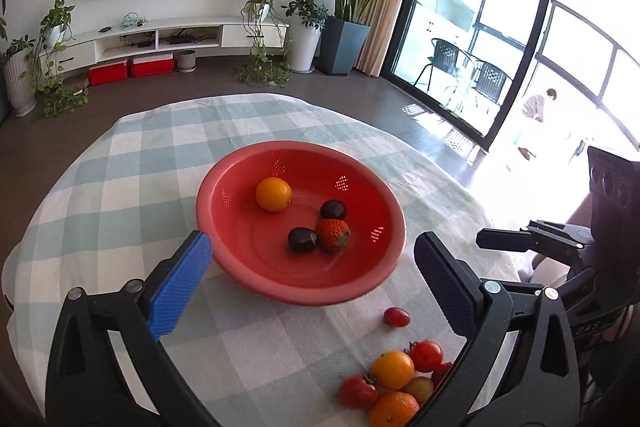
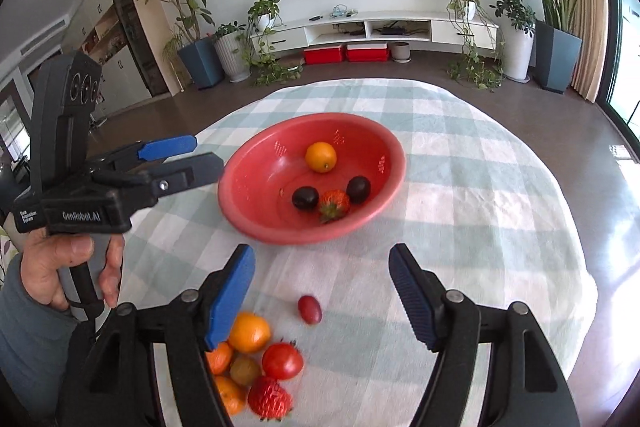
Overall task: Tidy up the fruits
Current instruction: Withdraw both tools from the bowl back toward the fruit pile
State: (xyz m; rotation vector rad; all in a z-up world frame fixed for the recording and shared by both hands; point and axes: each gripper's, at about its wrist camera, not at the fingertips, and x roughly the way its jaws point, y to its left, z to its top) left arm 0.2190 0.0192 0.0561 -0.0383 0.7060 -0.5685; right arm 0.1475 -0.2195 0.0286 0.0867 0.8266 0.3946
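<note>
Four fruits lie in the red bowl [image 1: 240, 263], which stands near the middle of the round table [image 1: 120, 187] under its checked cloth: an orange [image 1: 273, 193] toward the far side, and nearer the front two dark plums [image 1: 303, 239] with a strawberry [image 1: 333, 235] touching both.

Both grippers hang above the near edge of the table, empty. The left gripper [image 1: 316, 279] has its jaws spread wide, one blue pad [image 1: 180, 287] just over the bowl's near rim as that camera sees it; whether it touches the rim I cannot tell. The right gripper [image 2: 322, 287] also stands open, with nothing between its pads. In the right wrist view the left gripper shows from the side, off the bowl's left rim, with a hand [image 2: 68, 267] in a grey sleeve on its handle.

On the cloth between bowl and near edge lies one small red oval fruit [image 2: 310, 309], probably a grape tomato, apart from the rest. Closer to the edge sits a tight heap: oranges [image 2: 249, 331], a round tomato [image 2: 282, 361], a brownish fruit [image 2: 245, 370] and a second strawberry [image 2: 269, 398], all touching or nearly so.
</note>
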